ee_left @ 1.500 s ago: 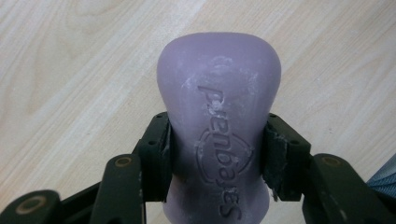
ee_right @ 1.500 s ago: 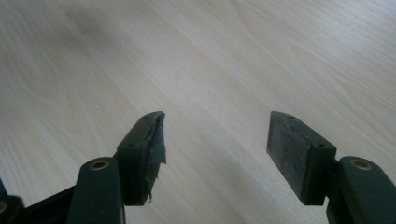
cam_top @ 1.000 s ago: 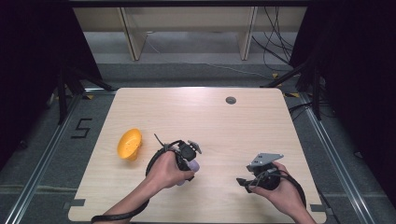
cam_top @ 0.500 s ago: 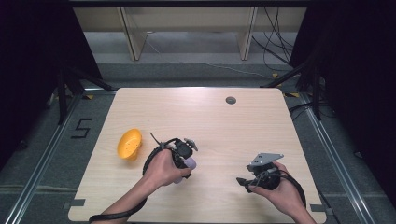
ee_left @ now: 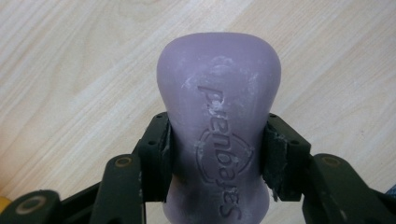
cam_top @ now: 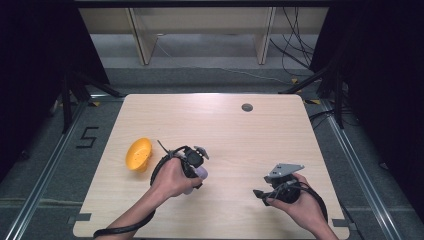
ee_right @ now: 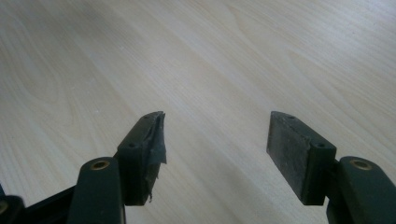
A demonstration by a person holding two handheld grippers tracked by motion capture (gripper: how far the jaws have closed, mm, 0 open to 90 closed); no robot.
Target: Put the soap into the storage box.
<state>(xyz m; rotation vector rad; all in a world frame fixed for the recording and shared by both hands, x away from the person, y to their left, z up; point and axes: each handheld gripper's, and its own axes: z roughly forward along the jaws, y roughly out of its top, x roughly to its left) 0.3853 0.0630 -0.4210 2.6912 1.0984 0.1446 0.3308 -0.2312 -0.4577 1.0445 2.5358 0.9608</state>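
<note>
A lavender moulded piece [ee_left: 218, 116] with raised lettering stands between the pads of my left gripper [ee_left: 217, 154], which is shut on its narrow waist. In the high view that gripper [cam_top: 194, 167] is left of the table's middle, with the lavender piece [cam_top: 201, 173] showing under the hand. An orange bowl [cam_top: 138, 154] lies tilted on the table just left of it, apart from the gripper. My right gripper [ee_right: 217, 140] is open over bare wood with nothing between its pads. In the high view it [cam_top: 261, 194] rests near the front right of the table.
The light wooden table [cam_top: 220, 130] has a small dark round grommet [cam_top: 247, 107] near its far edge. Dark floor and metal rails surround it, with a shelf frame behind. Cables trail from both grippers toward the front edge.
My left hand has shifted a little to the left, toward the orange bowl, with the lavender piece still gripped. The right hand has stayed put.
</note>
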